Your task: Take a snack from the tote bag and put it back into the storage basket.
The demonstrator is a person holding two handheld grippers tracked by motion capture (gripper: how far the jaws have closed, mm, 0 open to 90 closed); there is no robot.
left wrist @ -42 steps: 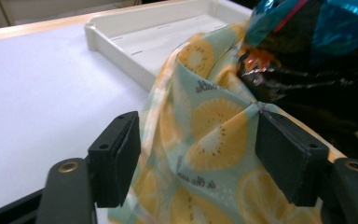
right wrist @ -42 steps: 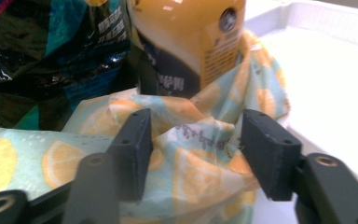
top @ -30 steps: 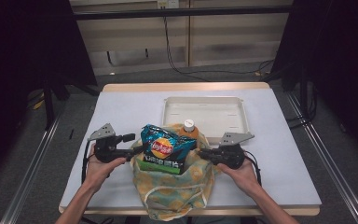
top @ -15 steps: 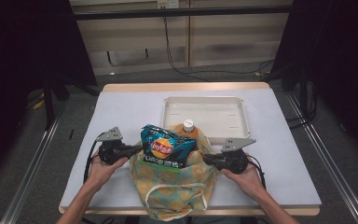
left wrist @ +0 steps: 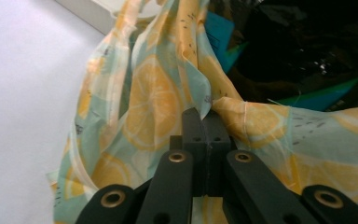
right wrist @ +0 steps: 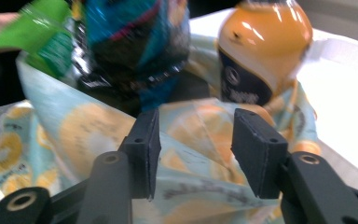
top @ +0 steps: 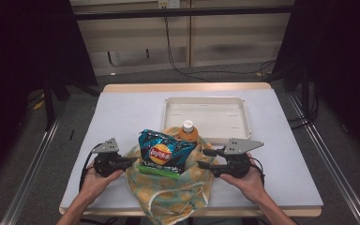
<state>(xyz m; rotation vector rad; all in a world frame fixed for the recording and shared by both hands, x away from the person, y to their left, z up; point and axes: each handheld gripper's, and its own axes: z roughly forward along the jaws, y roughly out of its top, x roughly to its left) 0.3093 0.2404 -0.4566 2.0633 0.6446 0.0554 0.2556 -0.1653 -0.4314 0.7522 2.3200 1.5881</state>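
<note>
Bag: my cloth bag with orange lemon slices on it sits on the worktop, at the front edge, between my two hands.
Left tool: my left tool is closed tight on the bag's cloth. In the left gripper view its two black jaws meet, and a fold of the cloth is pinched at their tips.
Left side of bag: in the high view my left tool touches the bag's left rim.
Right tool: my right tool has just been opening. Its jaws stand apart, and the bag's rim lies between them. The pads do not press on it.
Right side of bag: in the high view my right tool is at the bag's right rim.
Chips: a blue chip bag sticks up out of the cloth bag.
Green pack: a green pack lies just in front of the chips.
Bottle: an orange bottle with a white cap stands at the back of the bag, to the right of the chips.
Tray: a white tray lies on the worktop right behind the bag.
</note>
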